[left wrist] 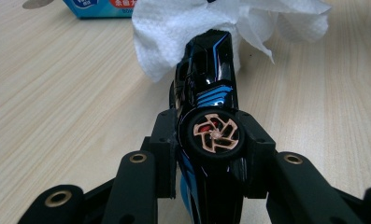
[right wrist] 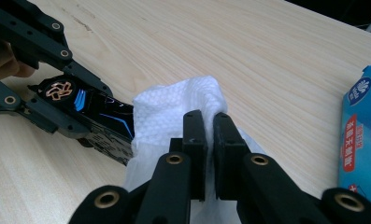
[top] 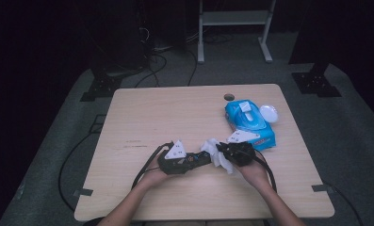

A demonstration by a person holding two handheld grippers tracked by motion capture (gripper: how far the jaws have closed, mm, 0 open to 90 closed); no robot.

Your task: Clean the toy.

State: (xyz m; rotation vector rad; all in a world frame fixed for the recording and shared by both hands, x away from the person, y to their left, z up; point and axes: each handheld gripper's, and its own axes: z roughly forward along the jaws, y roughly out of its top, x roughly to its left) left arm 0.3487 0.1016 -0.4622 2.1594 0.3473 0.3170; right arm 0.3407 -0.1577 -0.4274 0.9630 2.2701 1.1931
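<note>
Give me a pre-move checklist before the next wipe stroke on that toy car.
1. Left tongs clamped on the toy car at its wheel: ok.
2. Right tongs shut on the white wipe: ok.
3. Wipe touching the car's far end: ok, it drapes over that end.
4. Car lifted off the table: cannot tell.
5. Blue wipe pack clear of both tongs' path: ok, it lies beyond the right hand.
6. Dirt left on the car body: cannot tell.

A lab: dark room, floor cables (top: 149, 66), lone test table (top: 142, 113).
</note>
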